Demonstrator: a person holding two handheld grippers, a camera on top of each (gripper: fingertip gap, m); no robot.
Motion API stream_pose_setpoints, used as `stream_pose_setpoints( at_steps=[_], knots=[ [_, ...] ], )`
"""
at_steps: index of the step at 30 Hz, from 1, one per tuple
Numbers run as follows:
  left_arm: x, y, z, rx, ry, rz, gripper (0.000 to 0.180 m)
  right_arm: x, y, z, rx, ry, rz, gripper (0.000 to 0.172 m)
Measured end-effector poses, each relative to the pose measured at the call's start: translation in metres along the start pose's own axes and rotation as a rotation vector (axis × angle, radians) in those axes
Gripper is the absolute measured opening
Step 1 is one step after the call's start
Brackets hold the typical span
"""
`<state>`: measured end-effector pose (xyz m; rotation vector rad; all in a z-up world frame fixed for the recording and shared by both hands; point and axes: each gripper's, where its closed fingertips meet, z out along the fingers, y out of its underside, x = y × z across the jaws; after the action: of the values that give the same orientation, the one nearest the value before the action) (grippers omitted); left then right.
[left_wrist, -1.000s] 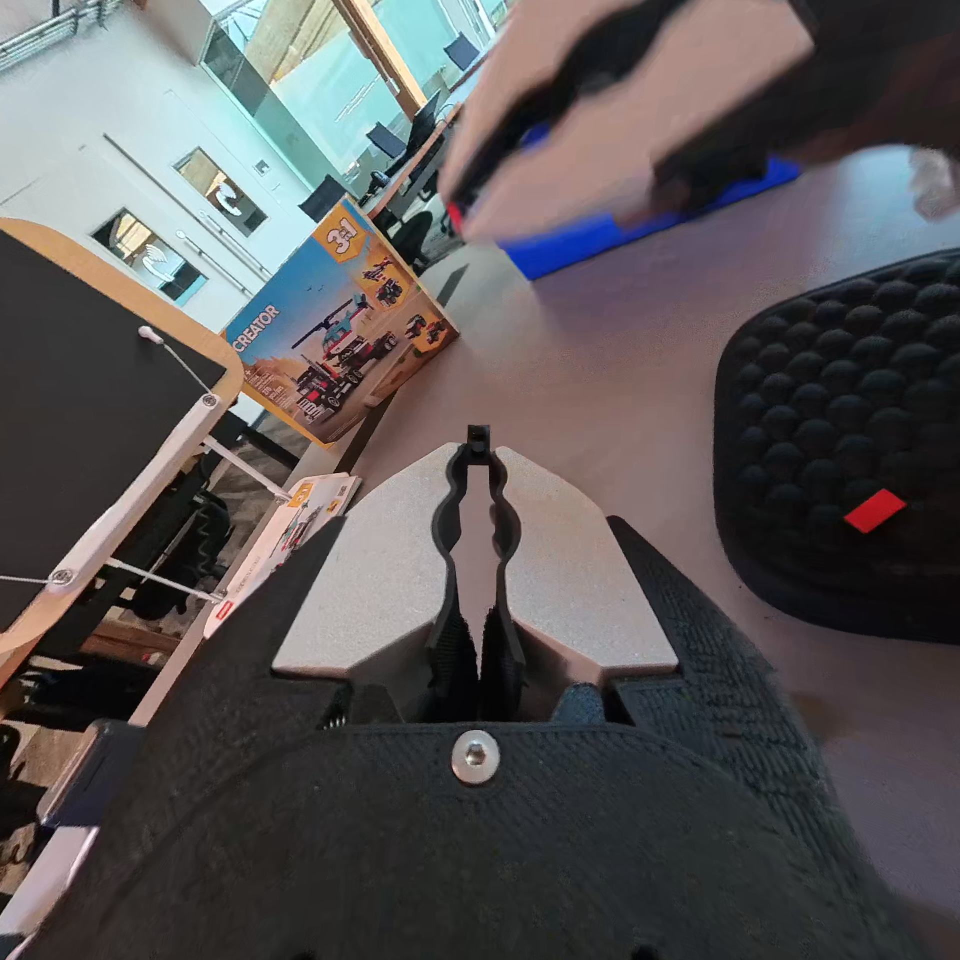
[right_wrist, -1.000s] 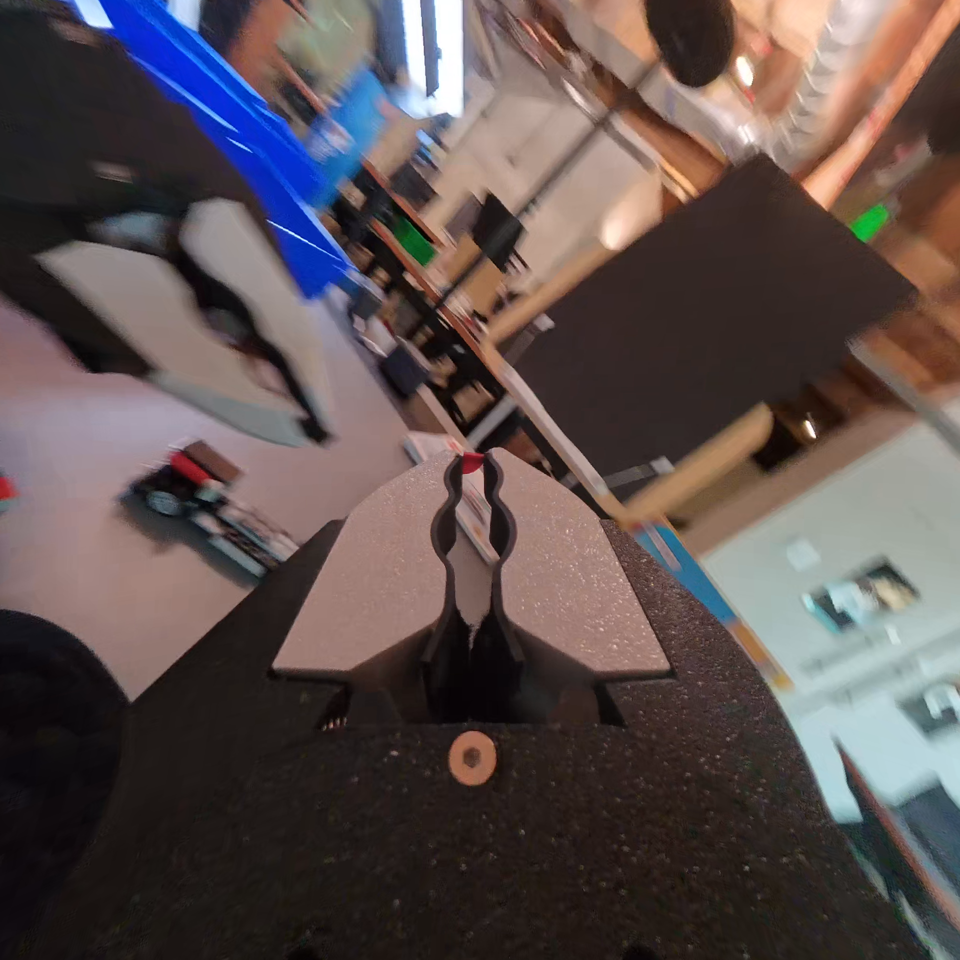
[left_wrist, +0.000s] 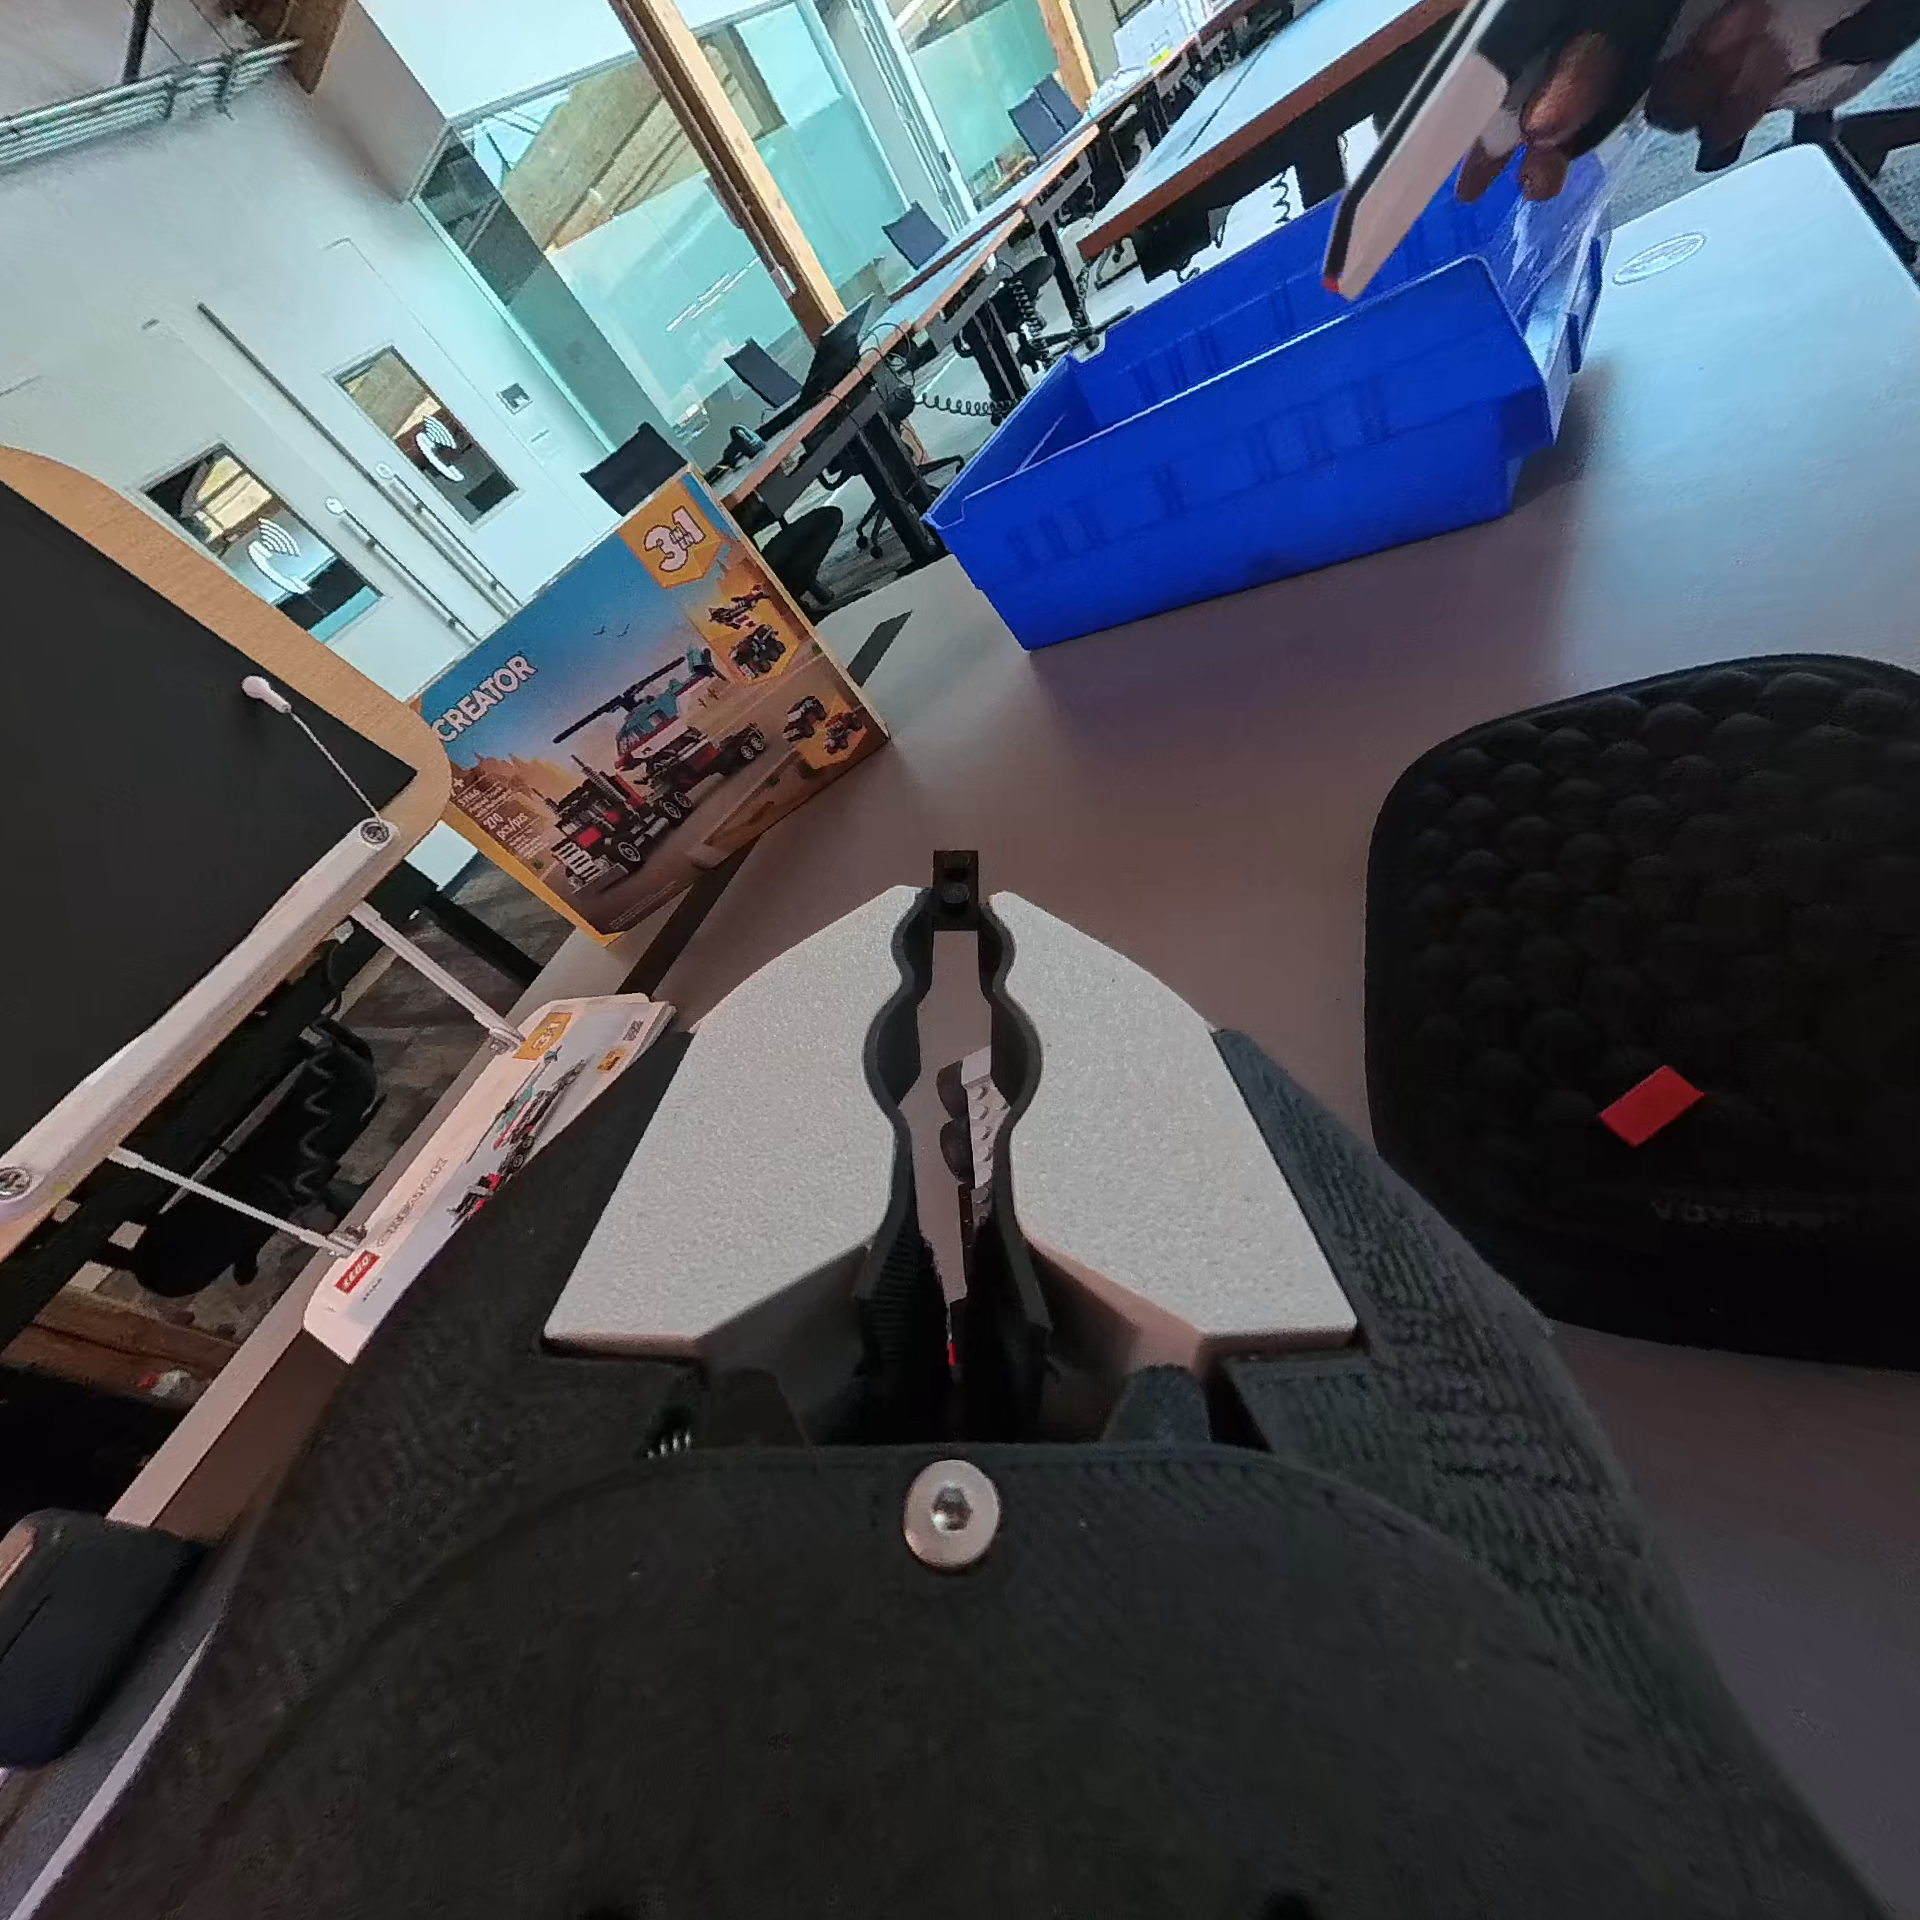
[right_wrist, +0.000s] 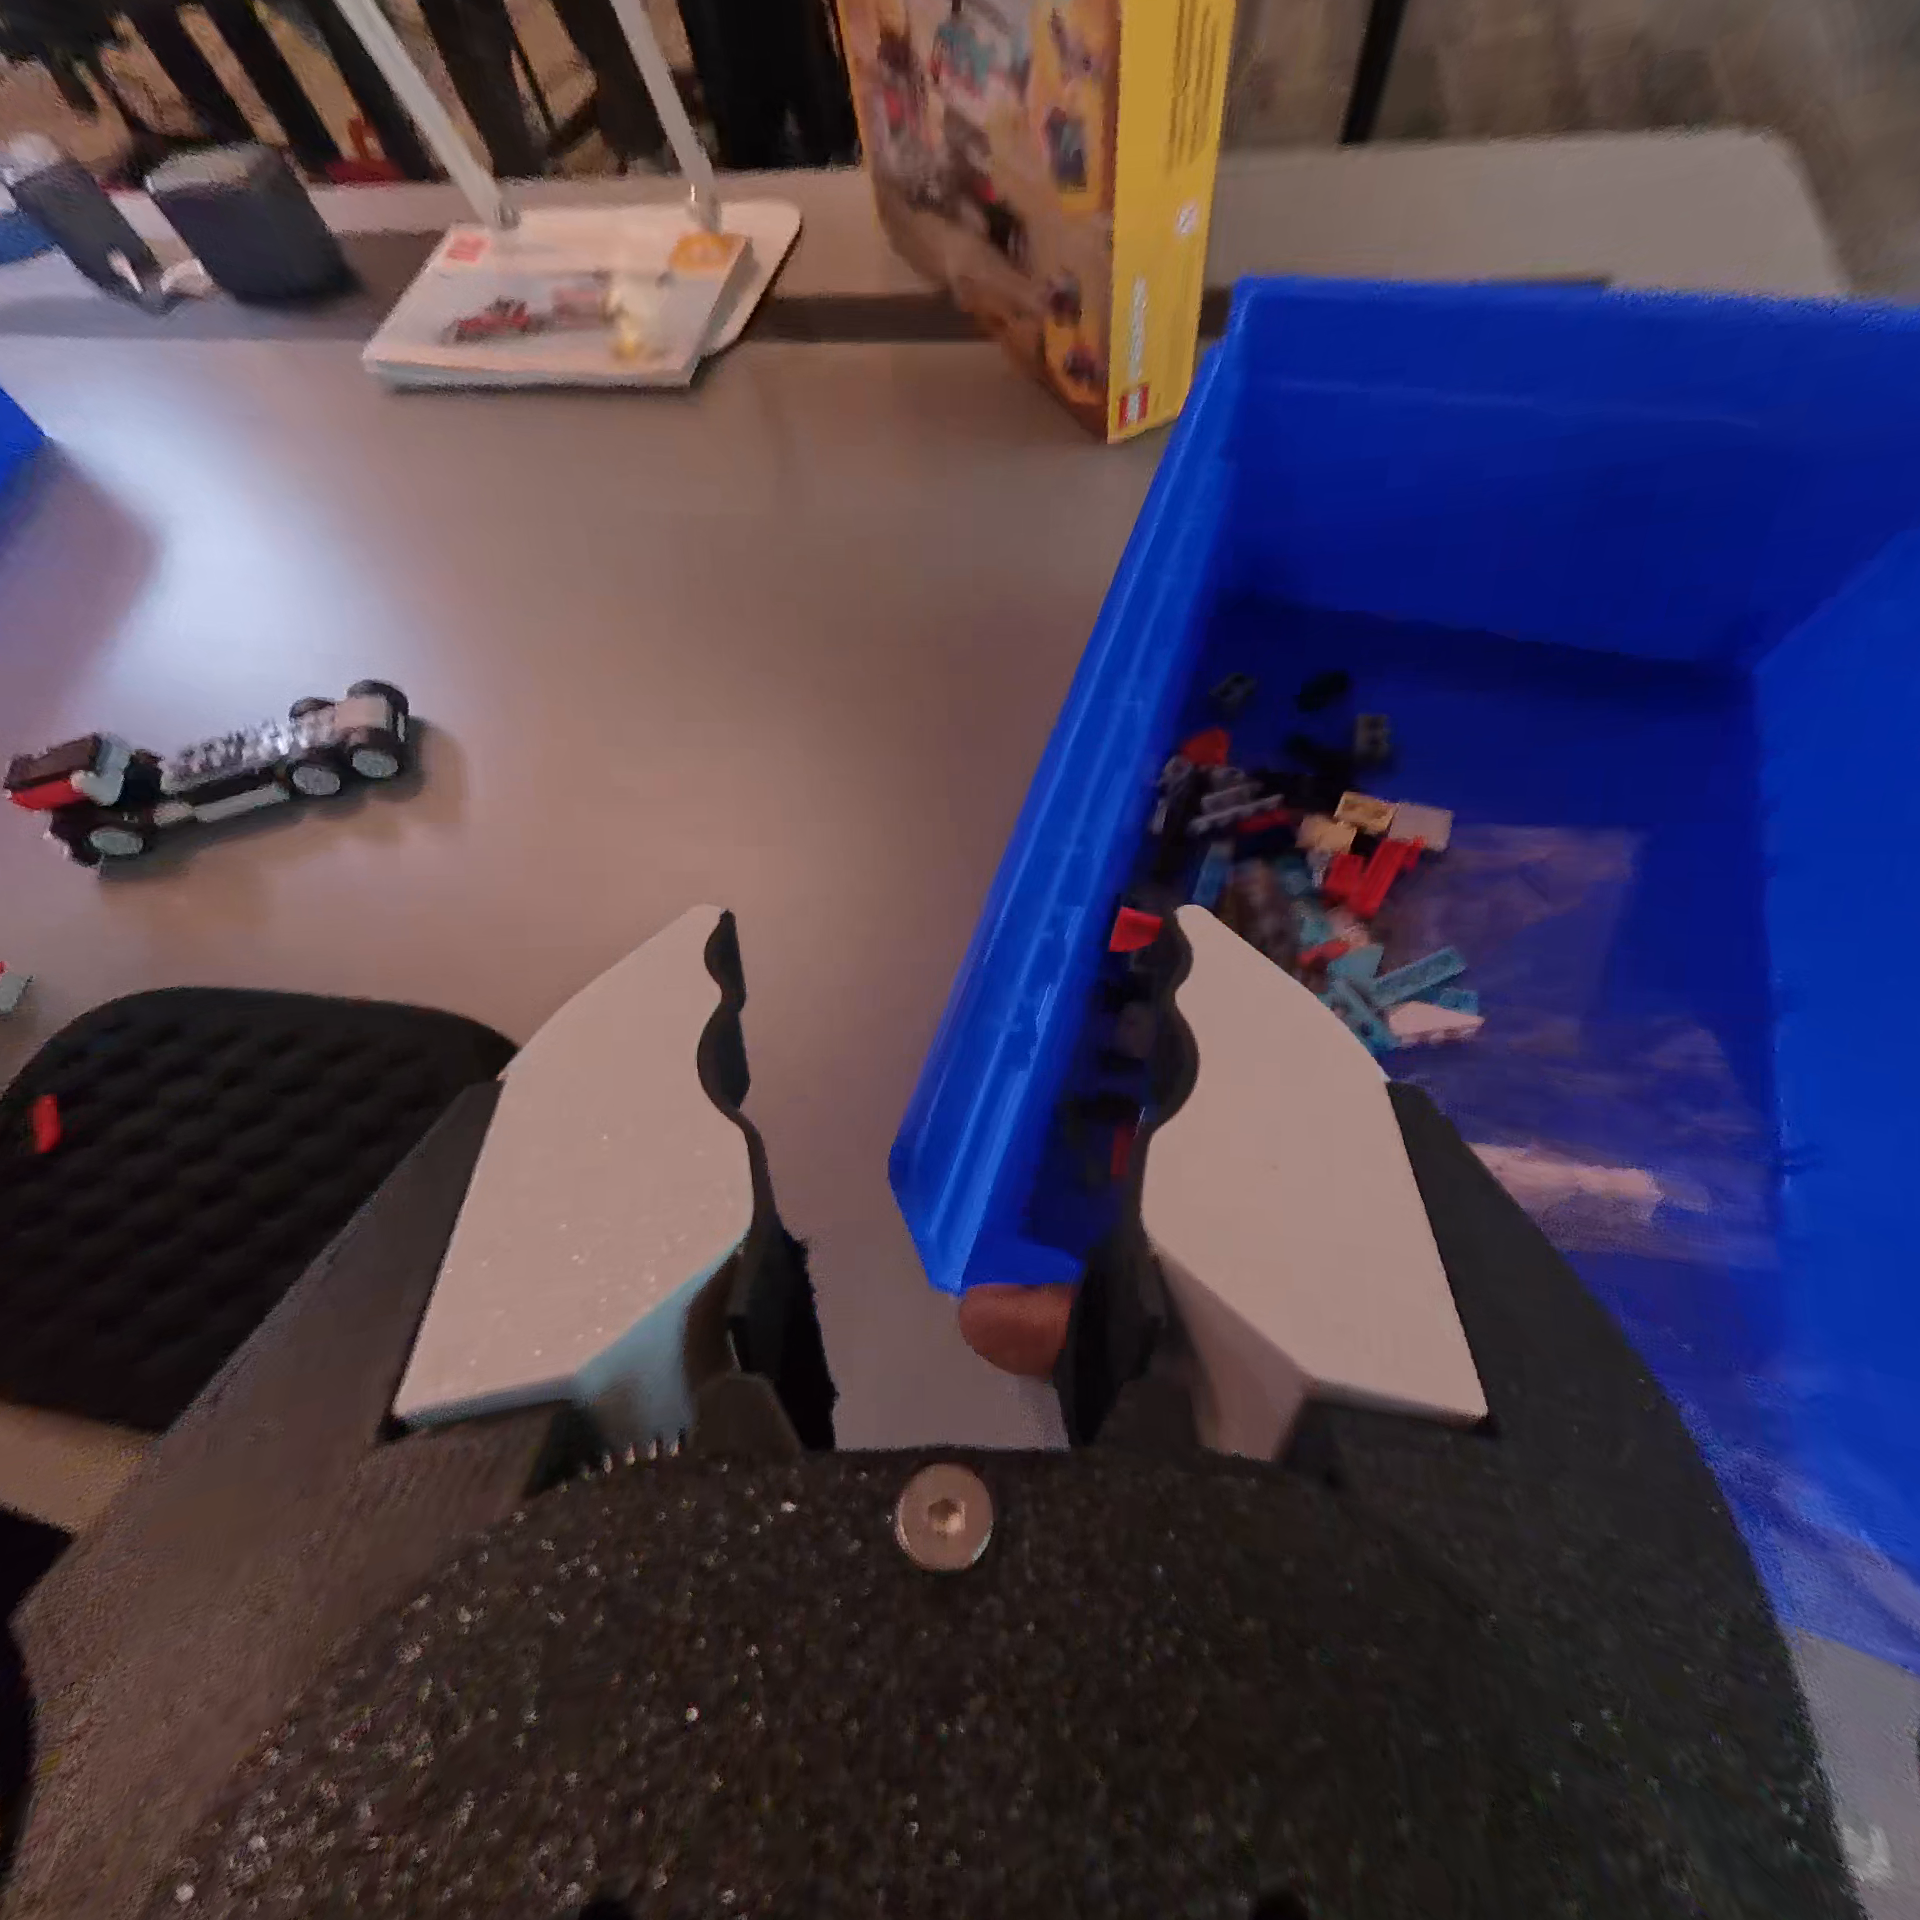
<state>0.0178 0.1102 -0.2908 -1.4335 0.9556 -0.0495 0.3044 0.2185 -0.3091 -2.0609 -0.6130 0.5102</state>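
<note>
My left gripper is shut on a small black studded plate, which sticks out past the fingertips above the grey table. My right gripper is open wide and straddles the near wall of a blue bin. The bin holds several loose bricks. A small red piece sits right at the tip of the right gripper's right finger; I cannot tell if it clings to the pad. The right gripper also shows in the left wrist view, above the bin.
A part-built toy truck stands on the table to the left. A black bumpy mat carries a red tile. The toy box and an instruction booklet lie at the table's far edge. The grippers' ends are close to 30 cm from one another.
My right gripper, shut on a small red piece a second ago, has swung over to the blue bin and opened wide. My left gripper still holds the black plate and has barely moved.
</note>
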Motion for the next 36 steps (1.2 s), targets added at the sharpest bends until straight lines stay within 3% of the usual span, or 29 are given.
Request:
stream_pose_setpoints(
  at_steps=[6, 12, 15, 18, 21, 23, 26, 29, 31, 32, 36],
  knots=[
    [0.001, 0.001, 0.001, -0.011, -0.002, 0.024, 0.008, -0.024, 0.015, 0.008, -0.117, -0.089, -0.092, 0.085],
    [0.0, 0.001, 0.0, -0.002, -0.003, 0.002, 0.008, -0.036, -0.014, 0.001, 0.012, -0.052, -0.203, 0.073],
    [-0.001, 0.002, 0.0, 0.0, -0.001, -0.016, 0.008, -0.065, -0.015, 0.003, 0.002, -0.132, -0.315, 0.071],
    [-0.003, 0.001, 0.0, 0.008, -0.003, -0.04, 0.008, -0.129, 0.001, 0.006, -0.049, -0.394, -0.548, 0.044],
    [-0.005, 0.004, 0.0, 0.01, 0.003, -0.072, 0.008, -0.218, 0.045, 0.002, -0.141, -0.815, -0.845, 0.044],
    [-0.007, 0.006, 0.0, 0.006, -0.003, -0.078, 0.008, -0.254, 0.071, 0.011, -0.286, -0.942, -0.903, 0.044],
    [-0.008, 0.007, 0.0, 0.005, -0.005, -0.083, 0.008, -0.28, 0.097, 0.034, -0.471, -0.962, -0.925, 0.033],
    [-0.007, 0.007, 0.0, 0.003, -0.003, -0.08, 0.008, -0.284, 0.113, 0.055, -0.551, -0.909, -0.962, 0.029],
    [-0.007, 0.008, 0.0, -0.001, -0.005, -0.072, 0.008, -0.283, 0.112, 0.056, -0.561, -0.895, -0.943, 0.023],
    [-0.007, 0.008, 0.0, -0.002, -0.006, -0.069, 0.008, -0.281, 0.11, 0.056, -0.545, -0.889, -0.957, 0.005],
    [-0.009, 0.008, 0.0, -0.003, -0.014, -0.073, 0.008, -0.268, 0.097, 0.058, -0.484, -0.838, -0.98, 0.003]
  ],
)
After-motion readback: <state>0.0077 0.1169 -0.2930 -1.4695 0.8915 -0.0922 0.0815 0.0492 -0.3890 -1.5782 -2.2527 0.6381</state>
